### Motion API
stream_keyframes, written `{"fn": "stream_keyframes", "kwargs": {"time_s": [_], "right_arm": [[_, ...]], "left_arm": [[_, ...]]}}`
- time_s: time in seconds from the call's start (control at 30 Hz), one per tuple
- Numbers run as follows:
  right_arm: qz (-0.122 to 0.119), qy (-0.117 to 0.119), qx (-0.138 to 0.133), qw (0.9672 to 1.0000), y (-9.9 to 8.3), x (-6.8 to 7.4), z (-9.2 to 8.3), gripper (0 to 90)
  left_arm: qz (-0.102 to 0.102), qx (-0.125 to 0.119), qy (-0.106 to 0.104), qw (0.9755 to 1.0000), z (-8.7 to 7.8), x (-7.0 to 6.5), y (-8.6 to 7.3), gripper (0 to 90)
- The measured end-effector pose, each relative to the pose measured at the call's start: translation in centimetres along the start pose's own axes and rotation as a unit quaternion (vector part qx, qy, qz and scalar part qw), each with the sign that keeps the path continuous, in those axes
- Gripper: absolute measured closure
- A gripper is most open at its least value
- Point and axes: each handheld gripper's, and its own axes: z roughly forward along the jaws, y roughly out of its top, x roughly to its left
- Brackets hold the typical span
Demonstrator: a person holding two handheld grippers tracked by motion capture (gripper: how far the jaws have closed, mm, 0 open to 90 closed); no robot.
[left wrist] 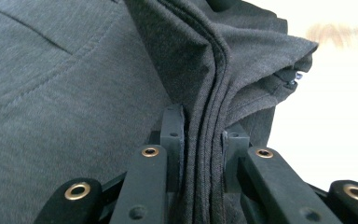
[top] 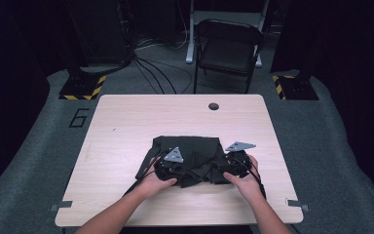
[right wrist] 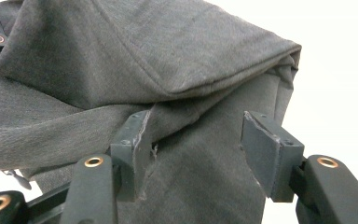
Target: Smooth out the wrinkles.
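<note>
Both hands sit at the table's point(top: 126, 112) near edge: left gripper point(left wrist: 200, 154) pinches the dark garment's point(top: 190, 151) bunched fold, right gripper point(right wrist: 196, 154) gapes around loose cloth; bare tabletop lies beyond.

Both forearms are reaching in side by side. The left hand-held gripper point(left wrist: 200, 140) is pinching with its jaws nearly together, while the right hand-held gripper point(right wrist: 196, 144) is holding its jaws well apart.

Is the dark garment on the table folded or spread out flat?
Folded. The dark garment lies as a compact bundle on the table, and the left gripper view shows several stacked layers running up between the fingers.
</note>
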Motion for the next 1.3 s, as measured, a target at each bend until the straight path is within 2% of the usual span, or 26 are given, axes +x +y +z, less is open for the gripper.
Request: {"fn": "stream_keyframes", "kwargs": {"time_s": [0.2,0.27,0.4,0.43,0.57,0.7,0.77,0.87,0.9,0.97,1.03,1.1,1.17,1.3], "right_arm": [[0.008,0.008,-0.010,0.9999,0.2,0.1,-0.2,42.4],[0.013,0.016,-0.020,0.9996,0.5,0.2,-0.3,42.2],[0.016,0.027,-0.036,0.9989,1.5,0.6,-0.4,42.2],[0.016,0.027,-0.038,0.9988,1.8,0.7,-0.4,42.2],[0.010,0.037,-0.056,0.9977,3.2,1.3,-0.7,42.3],[0.000,0.047,-0.077,0.9960,4.2,2.0,-1.3,42.4],[-0.004,0.049,-0.079,0.9956,4.4,2.3,-1.3,42.5],[-0.010,0.055,-0.052,0.9970,4.1,3.2,-0.2,42.4],[-0.024,0.057,-0.042,0.9972,3.8,3.5,0.3,42.5],[-0.037,0.065,-0.017,0.9970,2.9,4.2,1.1,42.4],[-0.046,0.067,-0.003,0.9967,2.2,4.4,1.4,42.5],[-0.046,0.070,0.002,0.9965,1.6,4.4,1.4,42.5],[-0.046,0.071,0.009,0.9964,1.2,4.3,1.2,42.5],[-0.045,0.075,0.020,0.9960,-0.1,4.0,1.4,42.4]], "left_arm": [[-0.016,0.000,0.000,0.9999,-0.9,0.2,-1.1,75.6],[-0.025,-0.002,0.001,0.9997,-1.3,0.2,-1.2,67.9],[-0.027,-0.008,-0.001,0.9996,-2.3,-0.1,-1.3,62.8],[-0.029,-0.012,0.004,0.9995,-2.5,-0.3,-1.4,61.9],[-0.028,-0.018,0.002,0.9995,-4.1,-0.6,-2.0,58.6],[-0.033,-0.022,0.019,0.9990,-5.5,-0.4,-3.0,57.6],[-0.044,-0.024,0.027,0.9984,-6.1,-0.1,-3.5,57.3],[-0.059,-0.034,0.043,0.9967,-6.7,0.4,-4.1,57.3],[-0.066,-0.037,0.044,0.9961,-6.8,0.6,-4.2,57.3],[-0.070,-0.040,0.054,0.9953,-7.0,0.9,-4.5,56.7],[-0.079,-0.040,0.059,0.9944,-7.1,1.3,-4.8,56.1],[-0.082,-0.042,0.072,0.9931,-7.2,1.6,-4.9,55.3],[-0.089,-0.044,0.070,0.9926,-7.3,2.0,-5.1,54.1],[-0.106,-0.056,0.088,0.9889,-7.8,2.7,-5.1,51.5]]}}
